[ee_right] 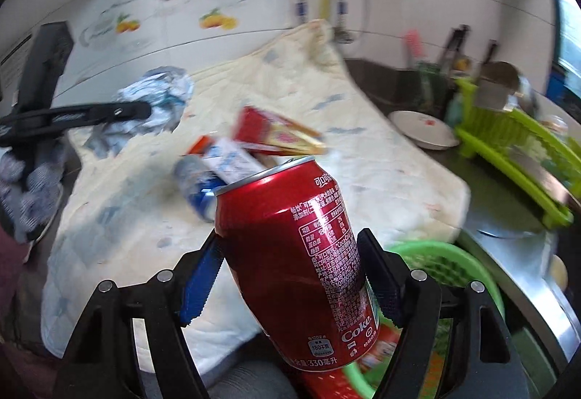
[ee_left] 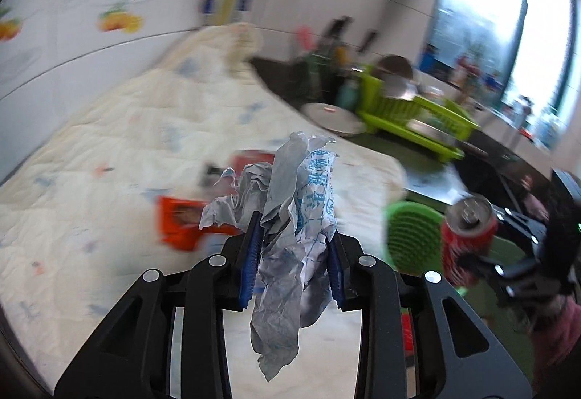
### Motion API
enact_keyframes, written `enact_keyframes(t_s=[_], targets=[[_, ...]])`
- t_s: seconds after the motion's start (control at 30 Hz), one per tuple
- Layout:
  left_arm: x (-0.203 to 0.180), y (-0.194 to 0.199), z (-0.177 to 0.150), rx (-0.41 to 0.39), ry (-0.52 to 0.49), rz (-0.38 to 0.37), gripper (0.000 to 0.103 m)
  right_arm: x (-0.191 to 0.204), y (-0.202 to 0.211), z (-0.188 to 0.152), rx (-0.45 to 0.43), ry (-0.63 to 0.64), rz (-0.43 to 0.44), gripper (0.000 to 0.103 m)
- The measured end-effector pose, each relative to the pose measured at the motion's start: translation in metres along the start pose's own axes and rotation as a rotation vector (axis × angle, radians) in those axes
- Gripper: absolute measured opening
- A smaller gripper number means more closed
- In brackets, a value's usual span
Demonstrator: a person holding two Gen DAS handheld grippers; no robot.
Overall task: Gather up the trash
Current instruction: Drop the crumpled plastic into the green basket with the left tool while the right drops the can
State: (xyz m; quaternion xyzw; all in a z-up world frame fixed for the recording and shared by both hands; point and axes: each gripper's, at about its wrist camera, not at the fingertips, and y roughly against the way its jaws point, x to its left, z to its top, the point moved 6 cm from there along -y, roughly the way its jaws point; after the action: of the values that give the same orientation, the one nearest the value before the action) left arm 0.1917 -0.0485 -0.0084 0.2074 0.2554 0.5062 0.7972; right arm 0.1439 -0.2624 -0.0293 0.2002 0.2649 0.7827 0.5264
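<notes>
My left gripper [ee_left: 295, 243] is shut on a crumpled grey-white wrapper with blue print [ee_left: 287, 188], held up above the cream quilted cloth [ee_left: 109, 130]. The right wrist view shows that wrapper [ee_right: 159, 94] at the far left. My right gripper [ee_right: 290, 243] is shut on a red Coke can [ee_right: 297, 253], tilted and lifted off the cloth. The left wrist view has that can [ee_left: 468, 228] at the right. Still lying on the cloth [ee_right: 363, 145] are a red carton [ee_right: 276, 134], a blue-and-white bottle [ee_right: 199, 184] and a white tube-like pack [ee_right: 232, 159].
A green plastic basket [ee_right: 439, 261] sits just below and right of the can, holding red packaging. A steel sink edge [ee_right: 526, 272], a lime dish rack [ee_right: 515, 145] and a white plate [ee_right: 421, 128] stand to the right. A tiled wall runs behind.
</notes>
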Motion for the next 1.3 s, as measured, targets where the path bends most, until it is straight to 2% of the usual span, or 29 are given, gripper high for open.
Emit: enact_keyframes(t_s=[0.27, 0.43, 0.63, 0.67, 0.7, 0.73, 0.77, 0.83, 0.9, 1.0, 1.07, 1.3], targets=[[-0.107, -0.067, -0.022, 0.119, -0.109, -0.166, 0.032, -0.067, 0.045, -0.033, -0.012, -0.074, -0.140, 0.072], [-0.166, -0.119, -0.044, 0.222, -0.164, -0.209, 0.032, -0.102, 0.061, -0.061, -0.002, -0.133, -0.184, 0.072], [-0.218, -0.170, -0.065, 0.308, -0.161, -0.295, 0.035, -0.136, 0.069, -0.083, 0.003, -0.197, -0.218, 0.072], [-0.225, -0.177, -0.069, 0.318, -0.164, -0.307, 0.036, -0.141, 0.070, -0.086, 0.003, -0.206, -0.224, 0.072], [-0.232, -0.184, -0.074, 0.332, -0.164, -0.319, 0.043, -0.145, 0.071, -0.088, 0.004, -0.211, -0.229, 0.072], [-0.238, -0.191, -0.079, 0.350, -0.159, -0.323, 0.049, -0.150, 0.072, -0.092, 0.007, -0.218, -0.236, 0.072], [-0.245, -0.201, -0.084, 0.374, -0.145, -0.329, 0.059, -0.154, 0.073, -0.095, 0.010, -0.226, -0.240, 0.072], [-0.252, -0.210, -0.090, 0.393, -0.128, -0.353, 0.062, -0.162, 0.074, -0.102, 0.016, -0.240, -0.250, 0.072], [-0.260, -0.217, -0.096, 0.406, -0.111, -0.379, 0.073, -0.170, 0.075, -0.110, 0.021, -0.260, -0.254, 0.072], [-0.266, -0.220, -0.101, 0.410, -0.096, -0.409, 0.077, -0.178, 0.073, -0.117, 0.031, -0.276, -0.258, 0.072], [-0.268, -0.218, -0.102, 0.410, -0.097, -0.431, 0.084, -0.181, 0.070, -0.122, 0.037, -0.288, -0.255, 0.072], [-0.249, -0.205, -0.088, 0.370, -0.072, -0.389, 0.085, -0.178, 0.052, -0.124, 0.054, -0.302, -0.222, 0.072]])
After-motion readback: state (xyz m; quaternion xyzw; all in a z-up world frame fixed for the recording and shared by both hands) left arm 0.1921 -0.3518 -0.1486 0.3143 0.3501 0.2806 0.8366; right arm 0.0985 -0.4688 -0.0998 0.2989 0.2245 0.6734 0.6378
